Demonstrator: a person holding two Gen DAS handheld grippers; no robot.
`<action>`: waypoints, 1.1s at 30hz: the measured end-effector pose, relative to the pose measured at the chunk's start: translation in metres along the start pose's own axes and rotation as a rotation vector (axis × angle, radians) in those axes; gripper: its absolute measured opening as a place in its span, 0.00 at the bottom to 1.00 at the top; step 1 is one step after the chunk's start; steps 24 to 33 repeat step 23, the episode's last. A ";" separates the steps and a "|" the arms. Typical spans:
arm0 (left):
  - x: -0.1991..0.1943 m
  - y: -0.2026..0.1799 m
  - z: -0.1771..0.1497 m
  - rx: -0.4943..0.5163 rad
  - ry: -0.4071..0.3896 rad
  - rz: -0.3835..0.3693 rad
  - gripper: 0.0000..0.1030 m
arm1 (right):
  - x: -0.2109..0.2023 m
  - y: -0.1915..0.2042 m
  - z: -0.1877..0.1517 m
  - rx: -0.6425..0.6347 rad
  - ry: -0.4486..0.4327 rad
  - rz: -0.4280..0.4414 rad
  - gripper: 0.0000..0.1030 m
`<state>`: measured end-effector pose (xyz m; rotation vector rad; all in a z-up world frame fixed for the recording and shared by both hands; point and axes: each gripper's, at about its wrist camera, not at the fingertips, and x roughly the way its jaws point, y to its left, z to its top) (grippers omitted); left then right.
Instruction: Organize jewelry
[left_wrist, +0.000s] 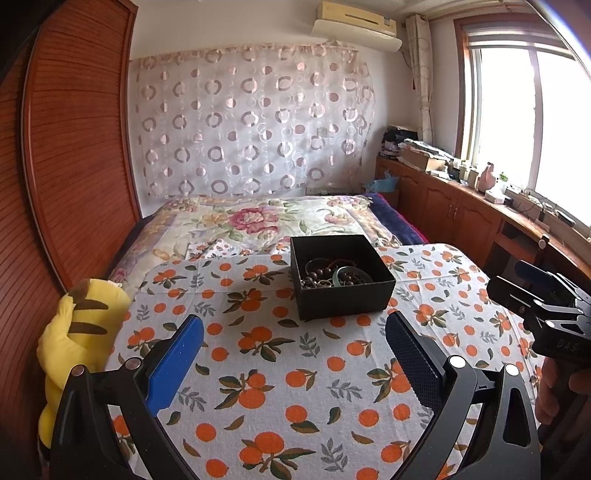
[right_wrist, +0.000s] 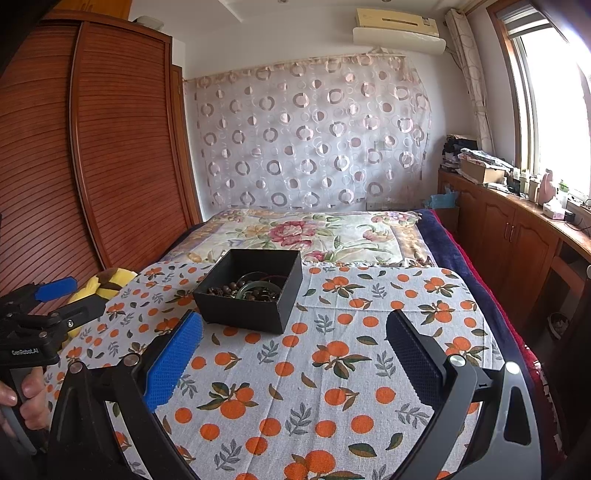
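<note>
Both the left gripper (left_wrist: 293, 332) and right gripper (right_wrist: 293, 328) are hovering with jaws apart, empty. The box (left_wrist: 341, 282) of tangled jewelry (left_wrist: 334, 275) is sitting just ahead; I'd be pinching one strand only.

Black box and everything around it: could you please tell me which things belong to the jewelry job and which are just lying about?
Job: black box, bead bracelets, green bangle.
Lying about: yellow plush toy, floral quilt, orange-print cloth.

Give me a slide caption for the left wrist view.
Open left gripper faces black jewelry box on orange-print cloth.
</note>
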<state>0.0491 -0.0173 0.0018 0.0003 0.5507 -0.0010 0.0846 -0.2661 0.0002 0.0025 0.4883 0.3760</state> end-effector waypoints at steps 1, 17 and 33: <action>-0.001 -0.001 0.001 -0.001 -0.002 -0.001 0.92 | 0.000 0.000 0.000 0.000 0.000 0.000 0.97; -0.006 -0.002 0.005 -0.003 -0.009 -0.003 0.92 | 0.001 0.000 -0.001 0.002 -0.001 0.001 0.97; -0.007 -0.002 0.006 -0.006 -0.012 -0.004 0.92 | 0.001 0.000 -0.001 0.002 -0.001 0.001 0.97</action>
